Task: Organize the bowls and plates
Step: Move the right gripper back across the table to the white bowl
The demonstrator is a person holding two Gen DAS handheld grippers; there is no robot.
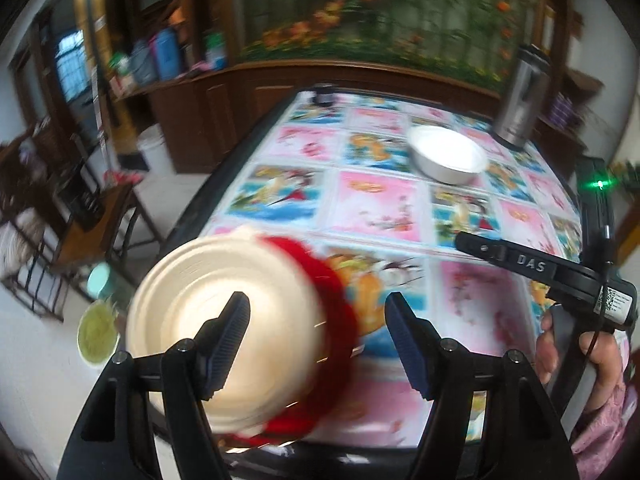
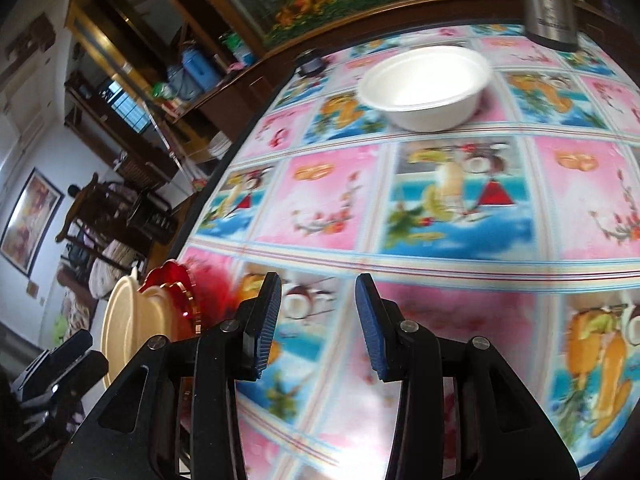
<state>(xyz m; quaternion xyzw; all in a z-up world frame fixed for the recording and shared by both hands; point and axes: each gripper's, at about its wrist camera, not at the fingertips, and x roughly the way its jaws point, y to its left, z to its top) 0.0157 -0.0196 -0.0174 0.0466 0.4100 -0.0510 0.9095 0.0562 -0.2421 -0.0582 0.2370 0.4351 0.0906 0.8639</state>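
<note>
Cream plate [image 1: 224,312] tilted over red plate [image 1: 332,300] at table's near-left edge; white bowl [image 1: 446,154] upright, far side.

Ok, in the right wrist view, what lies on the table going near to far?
Right gripper jaws apart with nothing between them, at the table's near edge → white bowl → steel flask at the far edge. The cream plate and red plate sit off to the left, outside this line.

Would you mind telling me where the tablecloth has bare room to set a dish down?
The widest free patch is the middle of the table, between the white bowl and the near edge. It is crowded at the near left corner, where the cream plate lies on the red plate, and by the steel flask.
</note>
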